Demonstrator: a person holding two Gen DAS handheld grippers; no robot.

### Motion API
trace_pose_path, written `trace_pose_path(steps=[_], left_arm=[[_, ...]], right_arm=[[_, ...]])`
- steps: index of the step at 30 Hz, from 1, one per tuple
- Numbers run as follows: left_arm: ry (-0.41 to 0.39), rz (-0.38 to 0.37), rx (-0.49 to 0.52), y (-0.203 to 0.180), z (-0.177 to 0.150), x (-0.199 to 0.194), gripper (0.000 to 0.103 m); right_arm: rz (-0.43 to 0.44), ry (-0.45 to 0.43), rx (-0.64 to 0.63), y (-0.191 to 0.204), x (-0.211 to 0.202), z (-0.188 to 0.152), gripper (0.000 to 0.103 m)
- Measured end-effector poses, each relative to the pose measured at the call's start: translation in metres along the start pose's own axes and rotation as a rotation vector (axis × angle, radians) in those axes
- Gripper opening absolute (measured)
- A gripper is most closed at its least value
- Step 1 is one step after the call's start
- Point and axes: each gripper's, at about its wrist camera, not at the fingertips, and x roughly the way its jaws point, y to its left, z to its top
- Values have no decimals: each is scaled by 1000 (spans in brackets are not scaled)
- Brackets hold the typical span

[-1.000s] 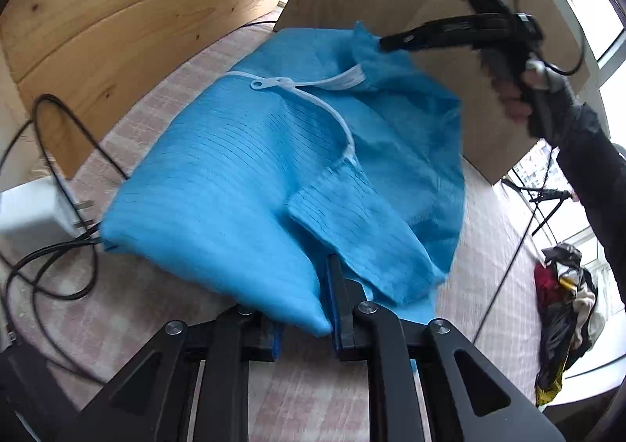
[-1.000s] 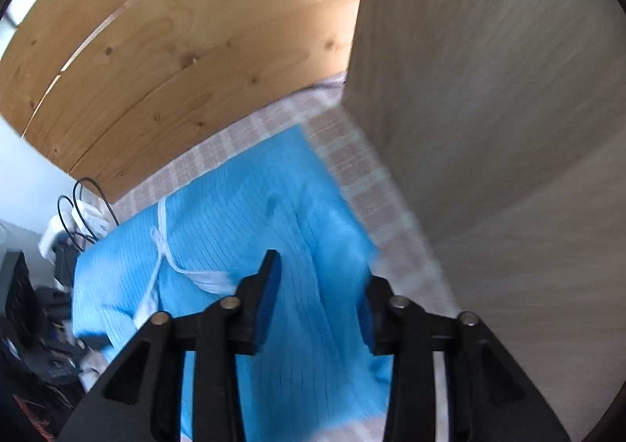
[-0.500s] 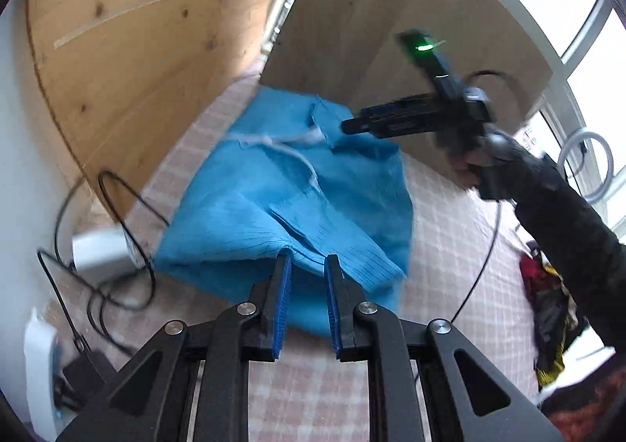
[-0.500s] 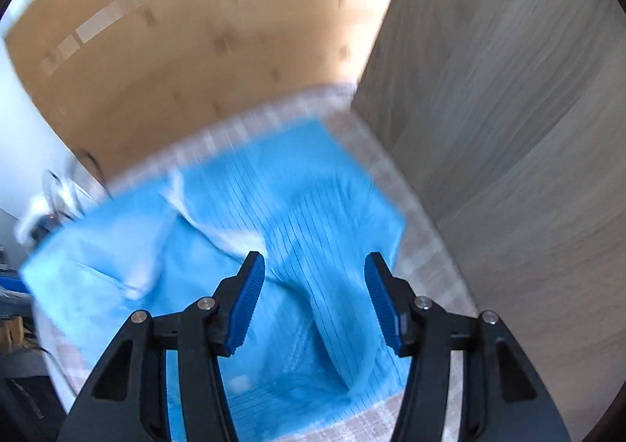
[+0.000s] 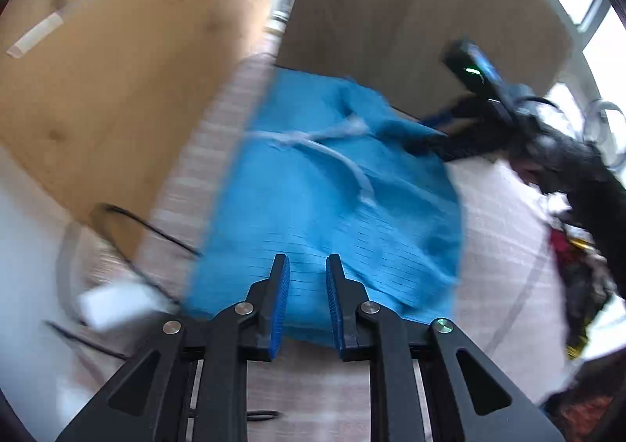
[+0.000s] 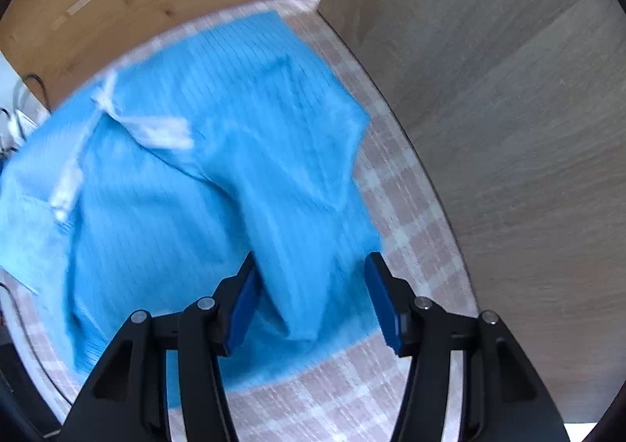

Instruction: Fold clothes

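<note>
A blue striped garment (image 5: 313,207) with a white drawstring (image 5: 332,156) lies partly folded on the checked tablecloth. In the left wrist view my left gripper (image 5: 308,266) hovers over the garment's near edge. Its jaws are a narrow gap apart with nothing pinched between them. My right gripper (image 5: 426,132) is at the garment's far right edge, held by a hand in a dark sleeve (image 5: 587,175). From the right wrist camera, the right gripper (image 6: 311,266) stands open just above a raised fold of the garment (image 6: 195,187). Its pads do not press on the cloth.
A pale wooden board (image 5: 117,89) stands to the left and a grey panel (image 6: 508,89) behind and to the right. Black cables and a white adapter (image 5: 113,305) lie at the left. A pile of other clothes (image 5: 579,273) sits off the table's right edge.
My left gripper has let go of the garment's near fold and drawn up and back. The right gripper has opened wider and sunk toward the cloth.
</note>
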Motion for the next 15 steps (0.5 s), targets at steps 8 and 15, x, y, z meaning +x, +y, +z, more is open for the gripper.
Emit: trace_pose_path(steps=[8, 15], left_arm=[[125, 19, 72, -10, -20, 67, 18], [130, 58, 130, -19, -17, 68, 19]], right_arm=[[187, -187, 113, -7, -57, 14, 53], [128, -256, 167, 18, -25, 80, 53]])
